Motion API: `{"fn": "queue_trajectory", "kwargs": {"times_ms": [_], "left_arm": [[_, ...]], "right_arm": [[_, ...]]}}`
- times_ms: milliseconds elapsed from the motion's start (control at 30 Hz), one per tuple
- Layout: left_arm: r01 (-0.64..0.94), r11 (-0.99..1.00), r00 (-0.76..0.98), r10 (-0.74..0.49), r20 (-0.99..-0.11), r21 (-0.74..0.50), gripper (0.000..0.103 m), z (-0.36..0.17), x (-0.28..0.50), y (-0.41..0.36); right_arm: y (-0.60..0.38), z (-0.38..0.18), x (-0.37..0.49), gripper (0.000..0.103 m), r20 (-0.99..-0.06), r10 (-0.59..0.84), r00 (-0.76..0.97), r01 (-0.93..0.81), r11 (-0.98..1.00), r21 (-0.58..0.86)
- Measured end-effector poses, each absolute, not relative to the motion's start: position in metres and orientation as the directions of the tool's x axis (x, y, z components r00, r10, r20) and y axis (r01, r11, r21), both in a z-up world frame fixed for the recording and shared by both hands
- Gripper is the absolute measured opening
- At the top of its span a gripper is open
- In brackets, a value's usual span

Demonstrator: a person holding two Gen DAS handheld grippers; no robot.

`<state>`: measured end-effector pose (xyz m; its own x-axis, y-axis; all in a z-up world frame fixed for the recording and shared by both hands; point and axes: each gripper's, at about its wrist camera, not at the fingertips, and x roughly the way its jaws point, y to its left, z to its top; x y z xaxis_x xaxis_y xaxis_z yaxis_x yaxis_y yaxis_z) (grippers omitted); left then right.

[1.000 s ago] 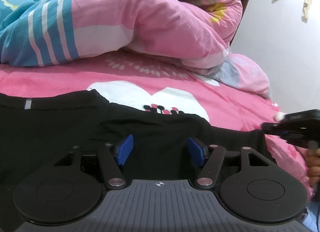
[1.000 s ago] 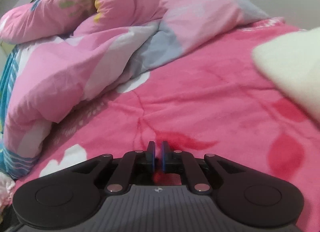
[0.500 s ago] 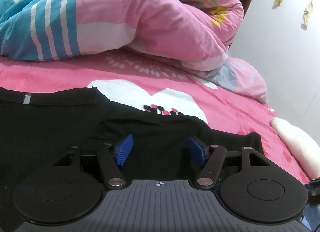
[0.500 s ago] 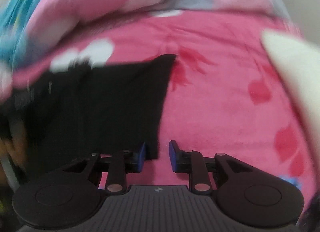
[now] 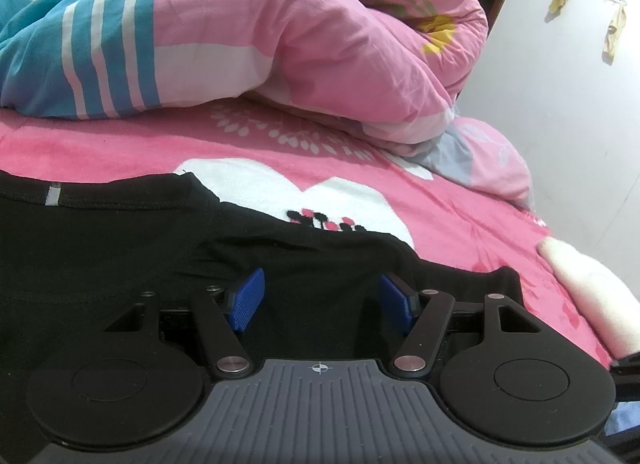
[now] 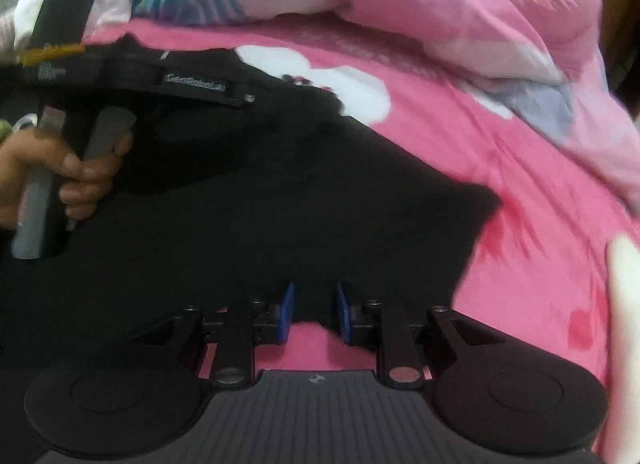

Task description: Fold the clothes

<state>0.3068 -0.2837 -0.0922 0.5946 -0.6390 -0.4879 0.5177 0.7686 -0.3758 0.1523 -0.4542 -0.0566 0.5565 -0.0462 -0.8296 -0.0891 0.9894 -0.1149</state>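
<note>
A black garment (image 5: pixel 120 236) lies spread on the pink bed; it also shows in the right wrist view (image 6: pixel 280 204). My left gripper (image 5: pixel 320 296) is open, its blue pads wide apart just above the black cloth, holding nothing. My right gripper (image 6: pixel 314 310) is open with a narrower gap, its pads at the near hem of the garment, with the cloth edge between them. The left gripper's body and the hand holding it show at the left of the right wrist view (image 6: pixel 132 84).
A bunched pink and teal quilt (image 5: pixel 240 32) is piled along the far side of the bed. A cream folded cloth (image 5: pixel 592 296) lies at the right, also in the right wrist view (image 6: pixel 624 324). A white wall (image 5: pixel 580 64) stands on the right.
My right gripper swung left from bare pink sheet to the black garment's near hem and opened from shut. My left gripper stayed open over the cloth, barely moving.
</note>
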Motion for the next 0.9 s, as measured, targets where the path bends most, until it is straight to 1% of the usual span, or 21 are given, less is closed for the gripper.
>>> {"fn": "queue_trajectory", "kwargs": {"times_ms": [33, 133, 333, 467, 533, 633, 700, 767, 833, 900], "left_arm": [[0.517, 0.768, 0.594, -0.640, -0.487, -0.378, 0.066, -0.092, 0.307, -0.283], [0.517, 0.766, 0.593, -0.643, -0.485, -0.382, 0.066, -0.092, 0.307, -0.283], [0.516, 0.763, 0.592, -0.646, -0.482, -0.389, 0.066, -0.093, 0.307, -0.282], [0.514, 0.758, 0.590, -0.652, -0.477, -0.401, 0.066, -0.093, 0.308, -0.281], [0.513, 0.757, 0.589, -0.653, -0.476, -0.405, 0.066, -0.093, 0.309, -0.280], [0.511, 0.756, 0.589, -0.654, -0.475, -0.408, 0.066, -0.094, 0.309, -0.280], [0.511, 0.756, 0.589, -0.654, -0.475, -0.408, 0.066, -0.094, 0.309, -0.280], [0.511, 0.757, 0.590, -0.654, -0.475, -0.407, 0.066, -0.094, 0.309, -0.280], [0.511, 0.757, 0.590, -0.654, -0.474, -0.408, 0.066, -0.094, 0.309, -0.279], [0.510, 0.755, 0.589, -0.656, -0.472, -0.413, 0.066, -0.094, 0.310, -0.279]], "right_arm": [[-0.462, -0.054, 0.149, 0.023, -0.839, -0.052, 0.541, -0.067, 0.992, -0.105], [-0.473, -0.048, 0.146, 0.021, -0.859, -0.133, 0.494, -0.044, 0.983, -0.177], [-0.457, -0.031, 0.173, 0.021, -0.769, -0.055, 0.637, -0.128, 0.976, -0.175], [-0.457, -0.053, 0.186, 0.020, -0.750, -0.041, 0.660, -0.186, 0.959, -0.215], [-0.474, -0.050, 0.179, 0.022, -0.740, -0.101, 0.664, -0.100, 0.970, -0.223], [-0.501, -0.045, 0.168, 0.022, -0.725, -0.193, 0.661, 0.029, 0.972, -0.232], [-0.519, -0.041, 0.161, 0.018, -0.715, -0.253, 0.652, 0.115, 0.965, -0.236], [-0.531, -0.037, 0.156, 0.018, -0.701, -0.288, 0.652, 0.177, 0.957, -0.228], [-0.514, -0.036, 0.170, 0.018, -0.683, -0.197, 0.703, 0.105, 0.979, -0.175], [-0.505, -0.046, 0.185, 0.018, -0.700, -0.111, 0.706, 0.050, 0.993, -0.107]]}}
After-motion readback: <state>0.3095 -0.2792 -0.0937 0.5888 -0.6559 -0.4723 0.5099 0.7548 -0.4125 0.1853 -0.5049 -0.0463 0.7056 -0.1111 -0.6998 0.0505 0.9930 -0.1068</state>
